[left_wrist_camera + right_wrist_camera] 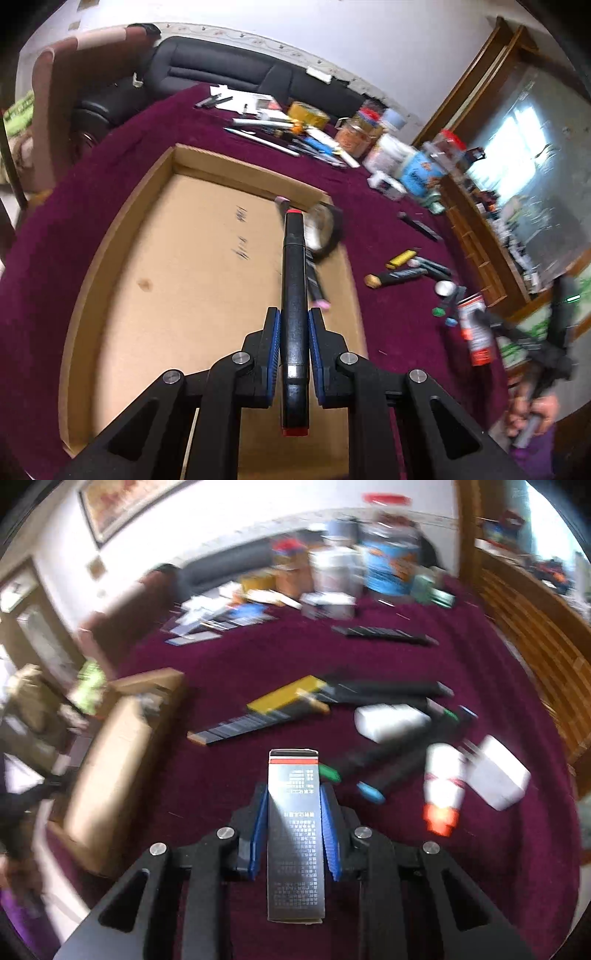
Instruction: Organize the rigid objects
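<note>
My left gripper [294, 325] is shut on a black marker with red ends [293, 280], held lengthwise above the shallow cardboard tray [122, 236]. A roll of tape [325, 229] and another pen [316, 284] lie at the tray's right side. My right gripper [294, 805] is shut on a slim grey box with a red stripe [294, 812], held over the purple cloth. In the left wrist view that box [476, 332] and the right gripper [491, 332] appear at the right edge. Loose markers [369, 760] lie on the cloth ahead.
A yellow highlighter [284, 698], white boxes [391, 722] and a white tube with a red cap [443, 786] lie on the cloth. Jars and tubs [406, 162] crowd the far edge with pens and papers [280, 129]. A black sofa [221, 74] stands behind; a wooden cabinet [480, 221] is right.
</note>
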### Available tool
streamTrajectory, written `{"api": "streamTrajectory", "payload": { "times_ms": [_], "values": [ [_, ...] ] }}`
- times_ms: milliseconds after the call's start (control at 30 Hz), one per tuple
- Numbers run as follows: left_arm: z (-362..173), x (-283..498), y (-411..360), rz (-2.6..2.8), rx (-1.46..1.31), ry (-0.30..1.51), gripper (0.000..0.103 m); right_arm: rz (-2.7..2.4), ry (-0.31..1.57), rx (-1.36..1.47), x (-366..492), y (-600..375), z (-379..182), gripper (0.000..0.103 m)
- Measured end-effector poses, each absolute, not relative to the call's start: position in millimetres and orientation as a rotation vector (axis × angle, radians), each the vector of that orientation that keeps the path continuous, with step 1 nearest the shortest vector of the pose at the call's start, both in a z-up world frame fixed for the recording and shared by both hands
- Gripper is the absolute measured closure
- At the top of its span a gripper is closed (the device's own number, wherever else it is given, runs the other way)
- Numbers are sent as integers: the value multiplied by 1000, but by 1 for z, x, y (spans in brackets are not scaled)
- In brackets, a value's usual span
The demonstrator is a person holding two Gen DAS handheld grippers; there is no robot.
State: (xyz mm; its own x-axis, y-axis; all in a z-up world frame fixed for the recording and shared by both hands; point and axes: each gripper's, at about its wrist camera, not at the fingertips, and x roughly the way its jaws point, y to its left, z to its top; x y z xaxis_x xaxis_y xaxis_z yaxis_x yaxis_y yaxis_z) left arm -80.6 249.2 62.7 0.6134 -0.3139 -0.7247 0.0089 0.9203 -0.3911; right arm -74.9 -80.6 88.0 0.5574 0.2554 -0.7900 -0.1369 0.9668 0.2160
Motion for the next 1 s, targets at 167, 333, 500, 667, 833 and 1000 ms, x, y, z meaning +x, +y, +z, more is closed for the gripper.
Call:
{"api": "streamTrajectory", "payload": {
  "times_ms": [167,333,500,667,833,1000],
  "values": [
    [45,-36,268,-157,-405,958,88,449,988,219,-38,-8,106,77],
    [19,5,278,-141,-463,1016,88,538,1044,199,1,81,95,77],
    [11,23,290,-124,-501,1011,88,502,1087,153,45,139,74,77],
    [11,26,298,-133,-535,995,81,466,1132,169,72,161,58,77],
    [21,18,301,-140,-536,955,53,423,1117,139,82,168,52,76],
    [48,-4,305,-155,-574,876,45,427,1065,112,78,166,67,66]
  ]
}}
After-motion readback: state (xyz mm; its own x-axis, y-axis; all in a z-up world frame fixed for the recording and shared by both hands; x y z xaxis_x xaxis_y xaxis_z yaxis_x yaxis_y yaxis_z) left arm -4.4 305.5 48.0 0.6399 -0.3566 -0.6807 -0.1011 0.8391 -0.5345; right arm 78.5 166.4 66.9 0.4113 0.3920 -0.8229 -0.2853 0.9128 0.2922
